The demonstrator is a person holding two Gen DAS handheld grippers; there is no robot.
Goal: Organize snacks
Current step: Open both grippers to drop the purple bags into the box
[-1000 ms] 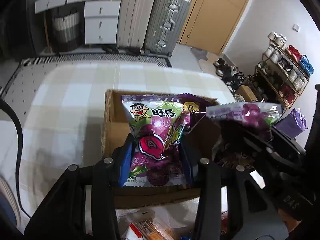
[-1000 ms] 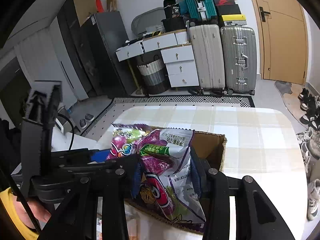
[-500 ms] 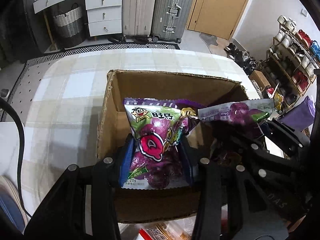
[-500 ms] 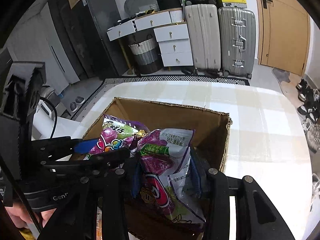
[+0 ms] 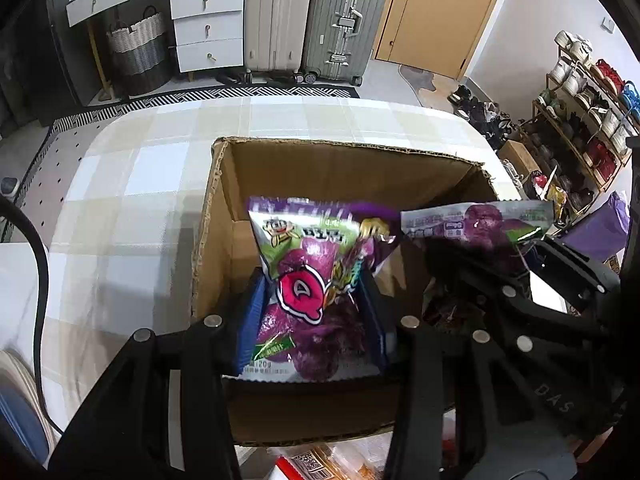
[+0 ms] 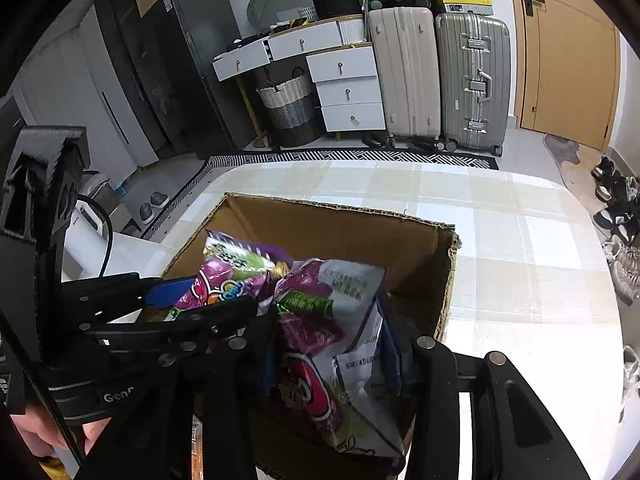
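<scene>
Purple-and-green snack packet [image 5: 308,280], long axis up-frame, pinched by left gripper [image 5: 310,320] above brown cardboard box [image 5: 344,168]; right gripper [image 6: 332,344] clamps a second purple packet [image 6: 340,344], label side visible only in right view.

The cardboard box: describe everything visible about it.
The cardboard box is plain brown corrugated card, open at the top with rough, torn-looking rims and no flaps showing. It sits upright on the checked tablecloth. Its inside walls are bare; the floor is hidden. The left tongs and right tongs each hold a purple snack bag over its near side.
</scene>
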